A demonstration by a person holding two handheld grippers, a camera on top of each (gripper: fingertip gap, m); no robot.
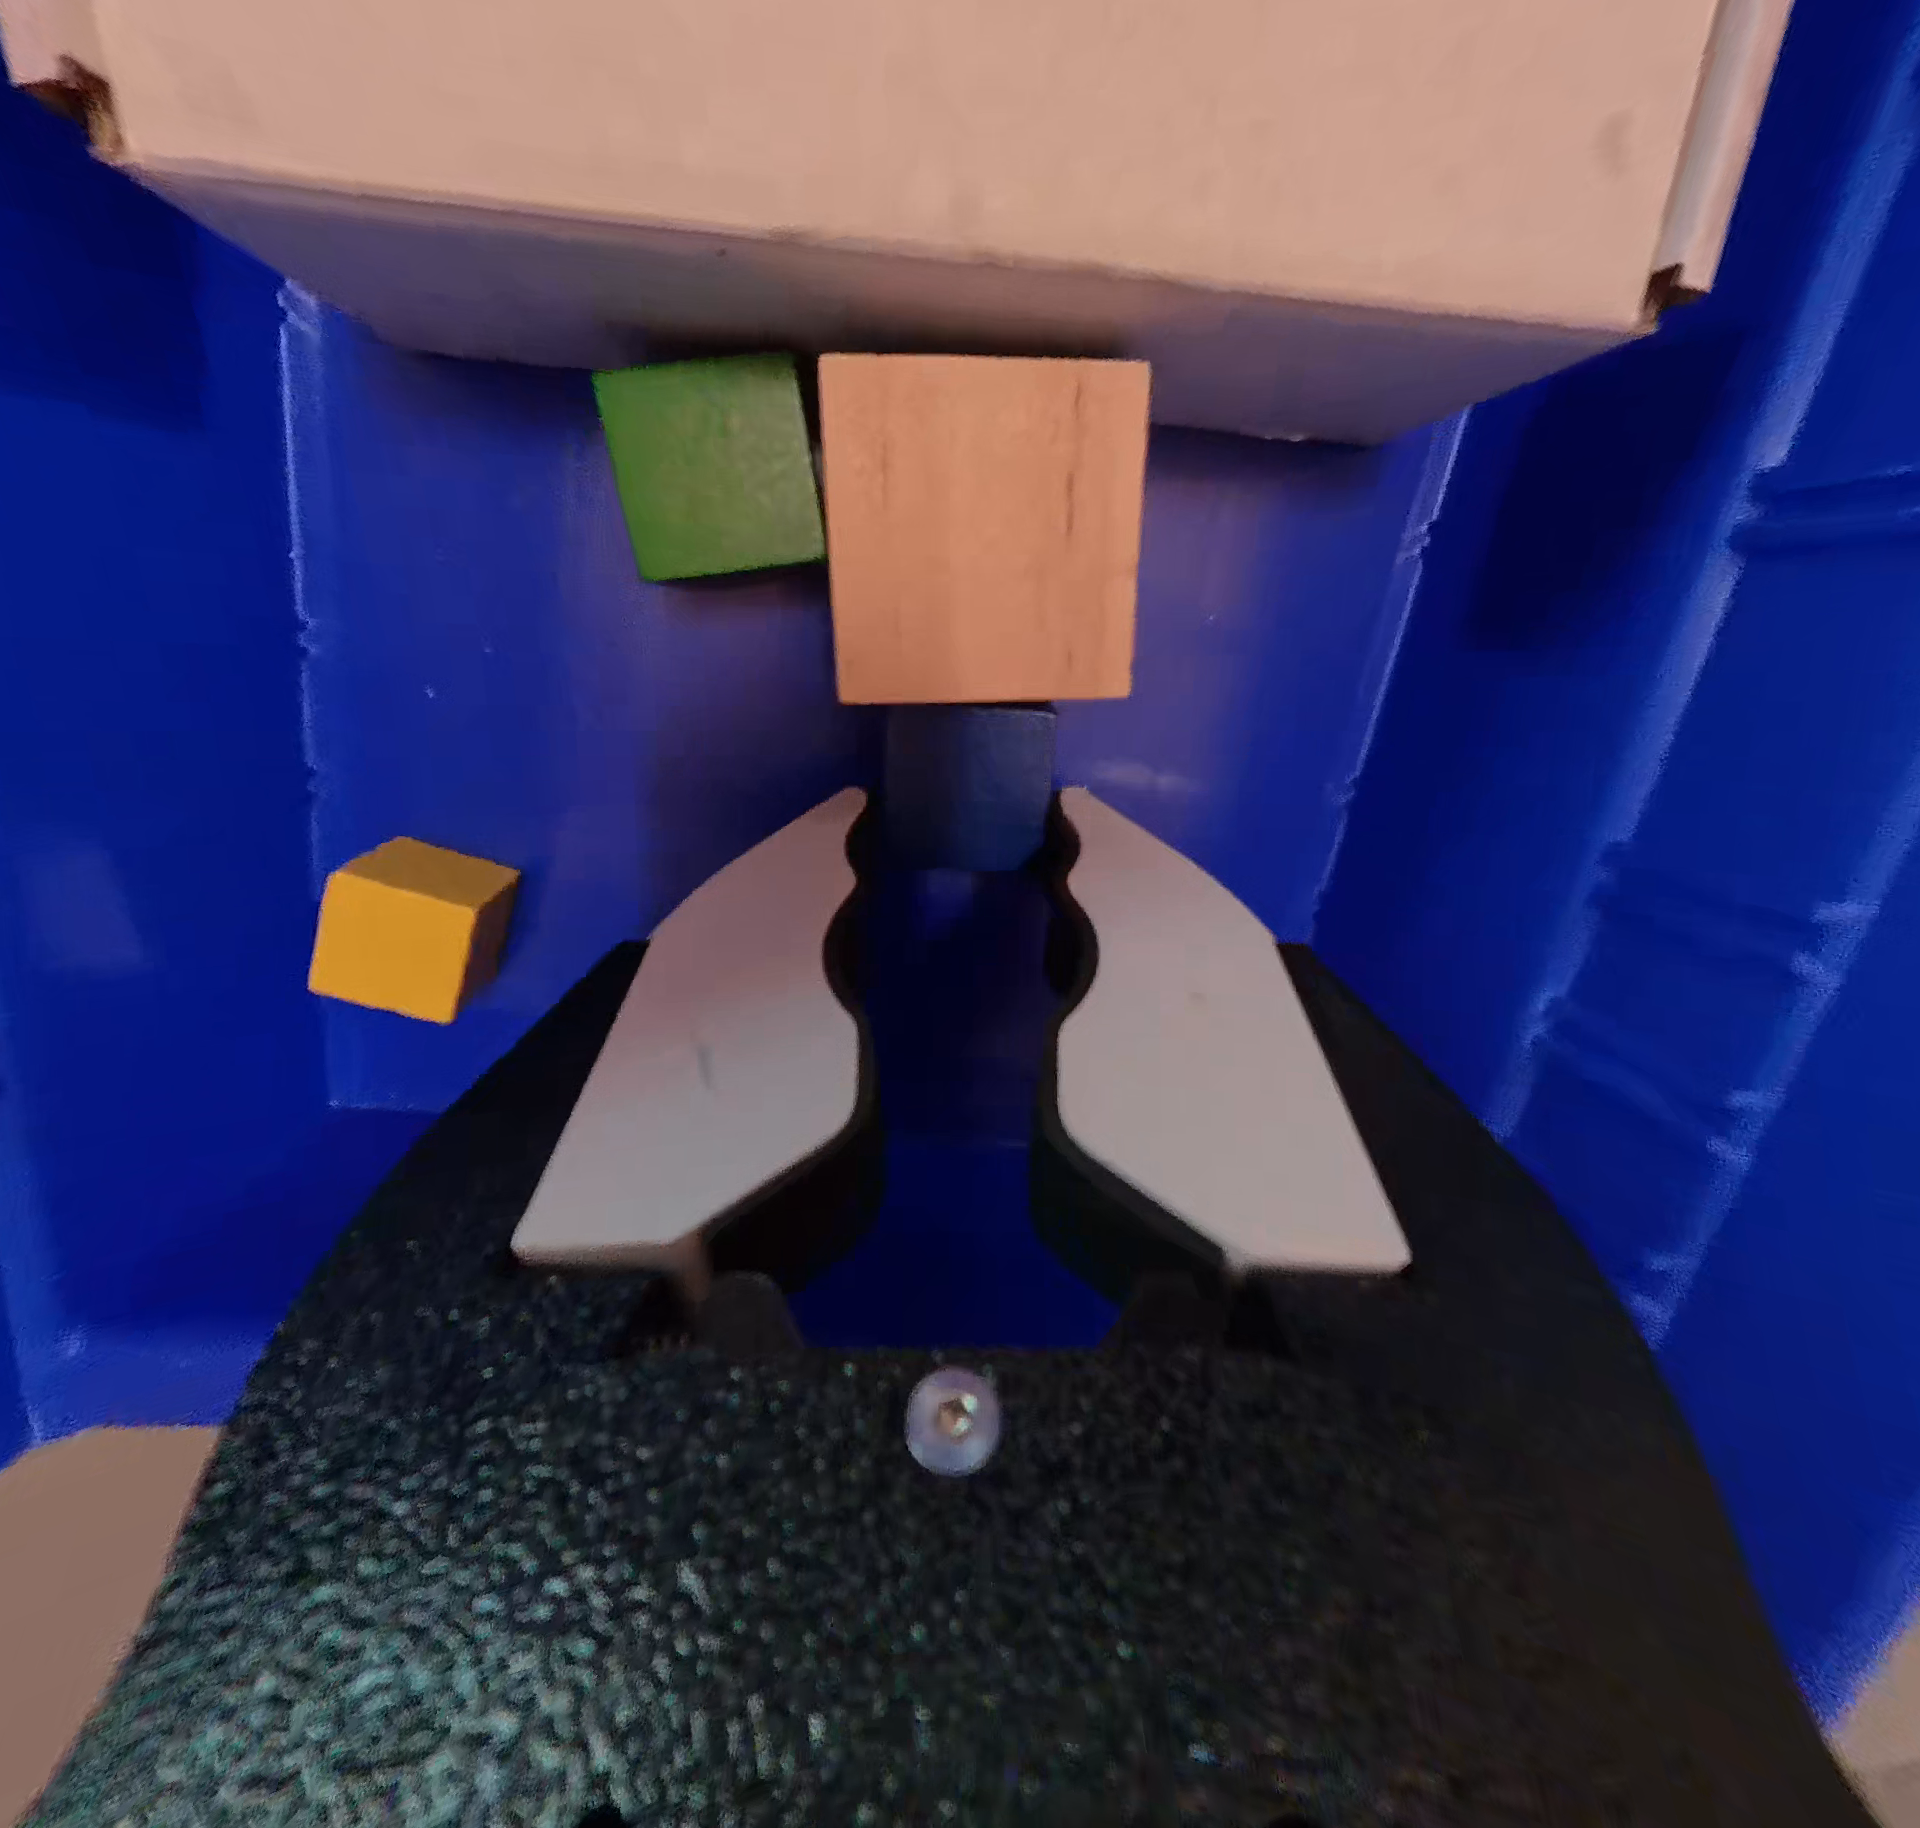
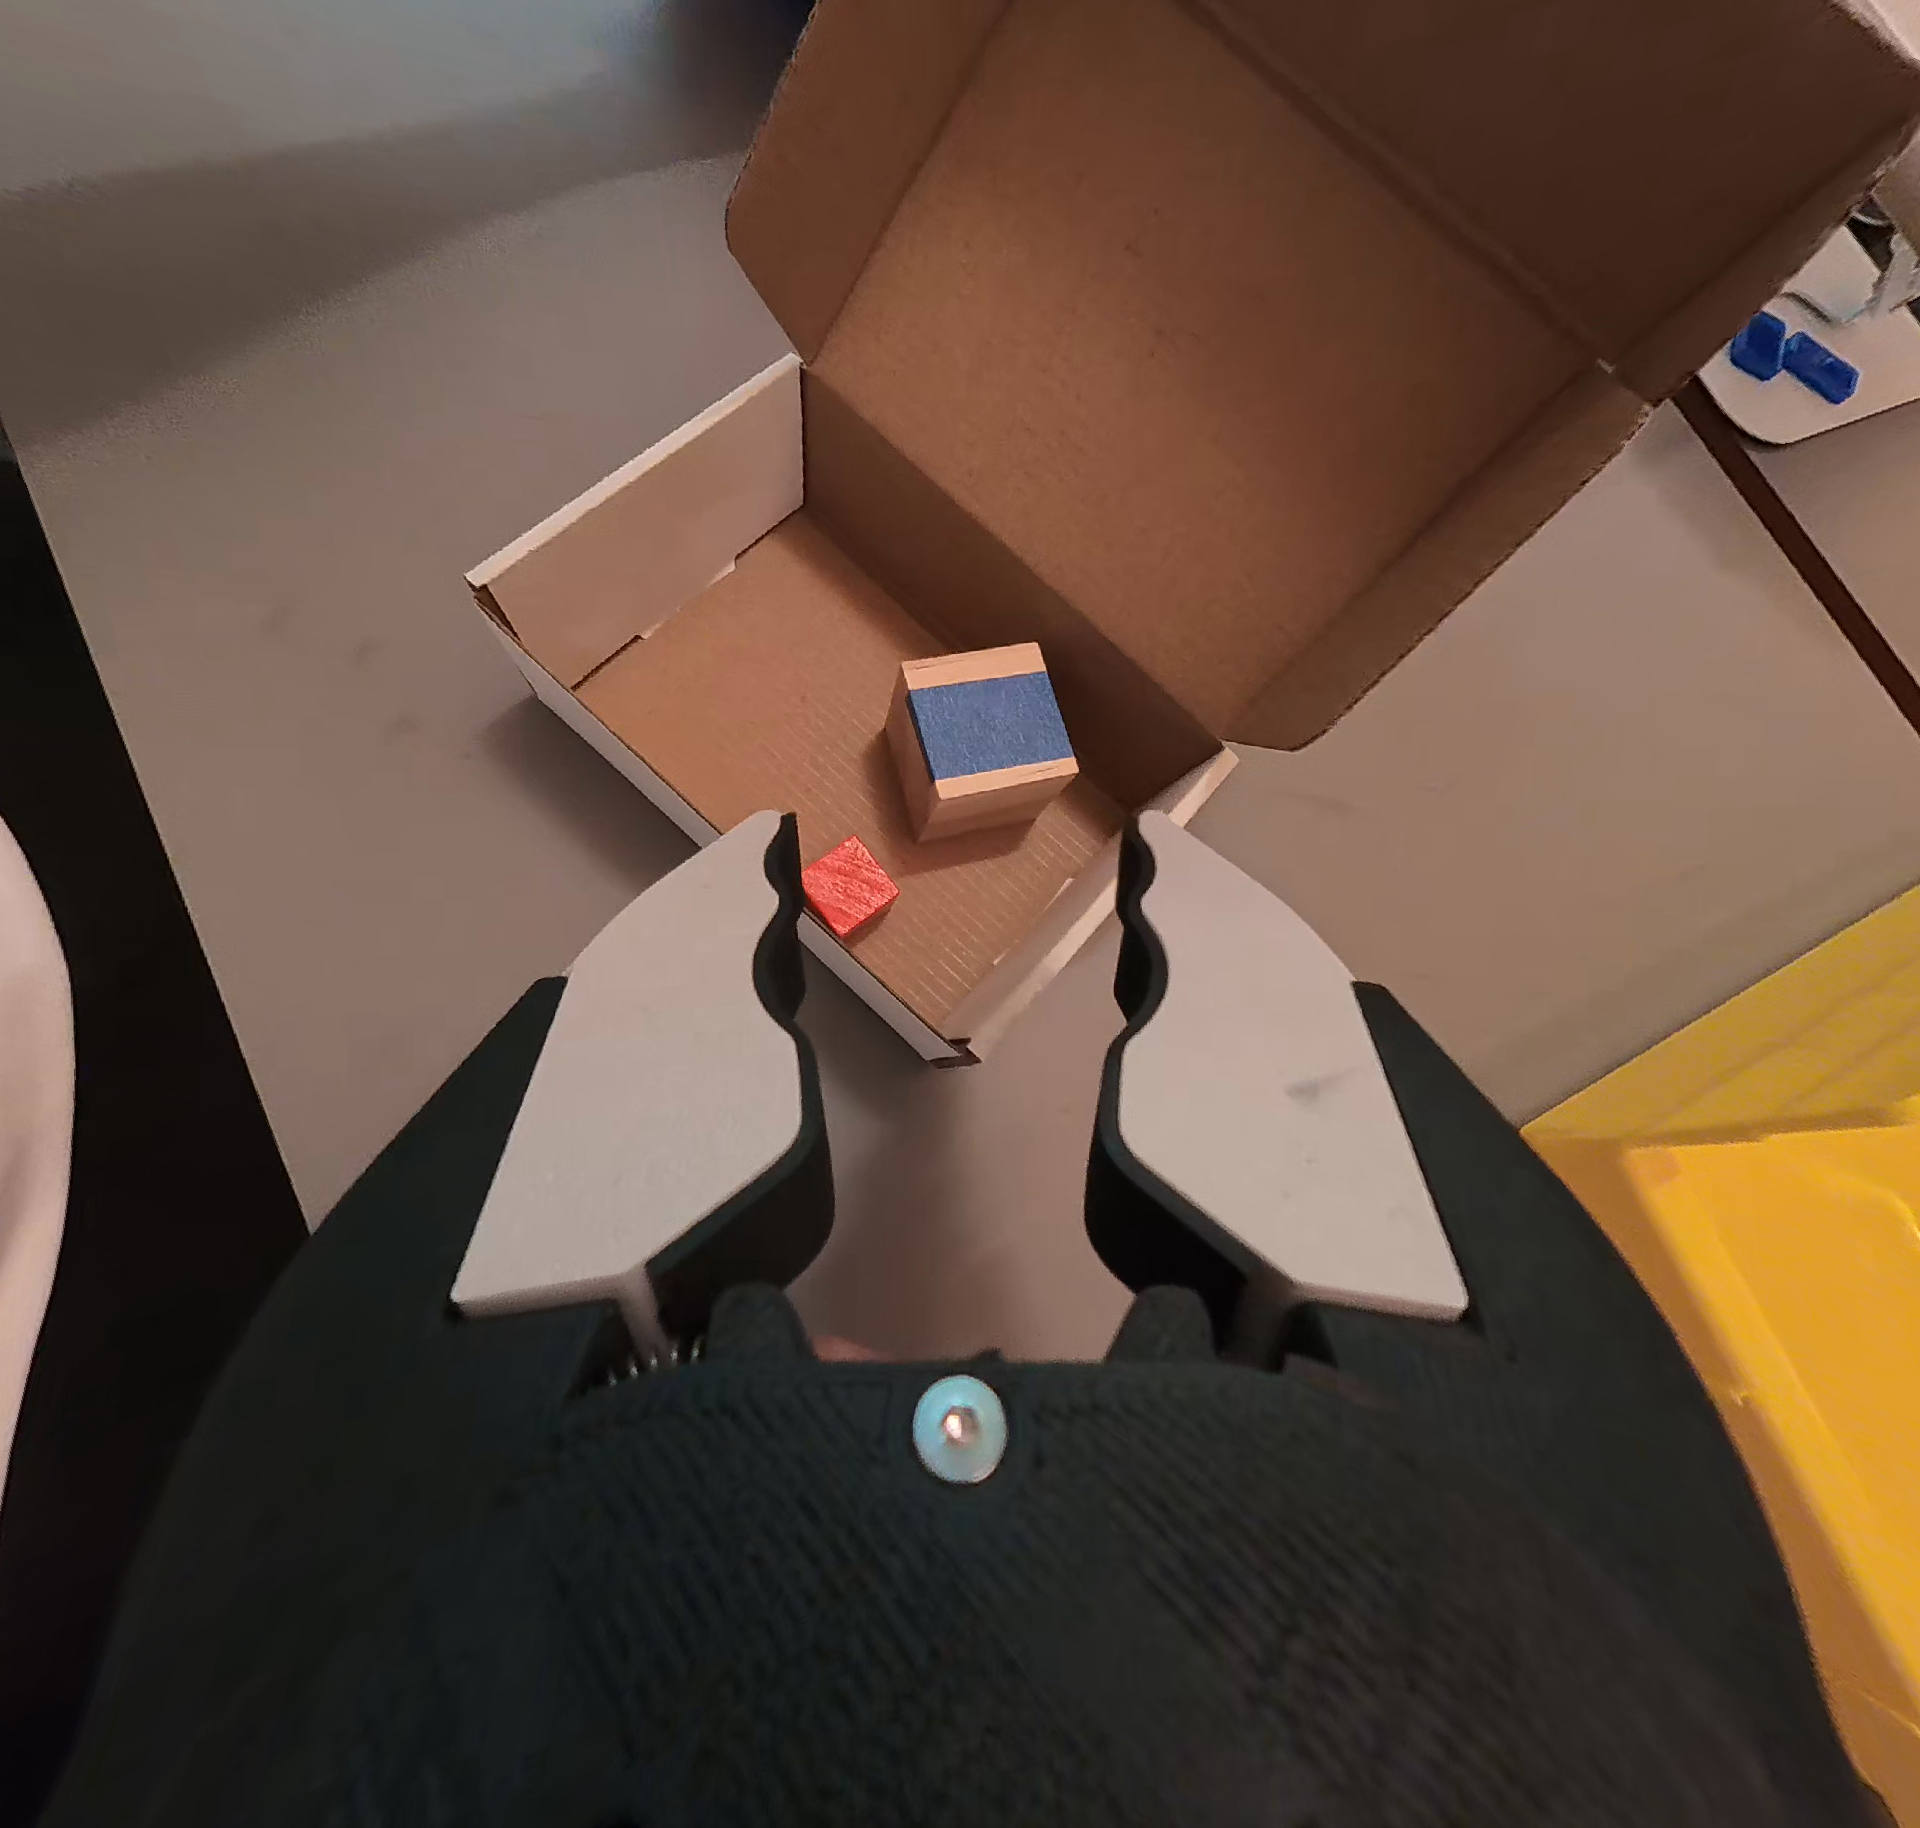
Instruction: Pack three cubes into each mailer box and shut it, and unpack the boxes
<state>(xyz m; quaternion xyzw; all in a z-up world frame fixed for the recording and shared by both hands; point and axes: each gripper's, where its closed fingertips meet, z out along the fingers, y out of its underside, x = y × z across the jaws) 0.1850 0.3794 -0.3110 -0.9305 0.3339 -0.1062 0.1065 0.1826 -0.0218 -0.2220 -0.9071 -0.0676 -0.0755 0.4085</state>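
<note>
In the left wrist view my left gripper [image 1: 961, 814] is down inside a blue bin [image 1: 1621, 843] and shut on a small dark blue cube [image 1: 966, 781]. Just beyond it lies a large plain wooden cube [image 1: 982, 531], with a green cube [image 1: 712, 469] at its left and a yellow cube [image 1: 410, 931] nearer left. A closed white mailer box [image 1: 883, 116] lies at the bin's far end. In the right wrist view my right gripper [image 2: 956, 828] is open and empty above the near corner of an open mailer box [image 2: 634, 542]. That box holds a wooden cube with a blue face [image 2: 982, 739] and a small red cube [image 2: 849, 885].
The open box's lid [image 2: 1247, 324] stands up at the back. A yellow bin [image 2: 1766, 1207] sits at the right of the grey table [image 2: 364, 324]. Small blue pieces [image 2: 1787, 386] lie on a white thing at the far right.
</note>
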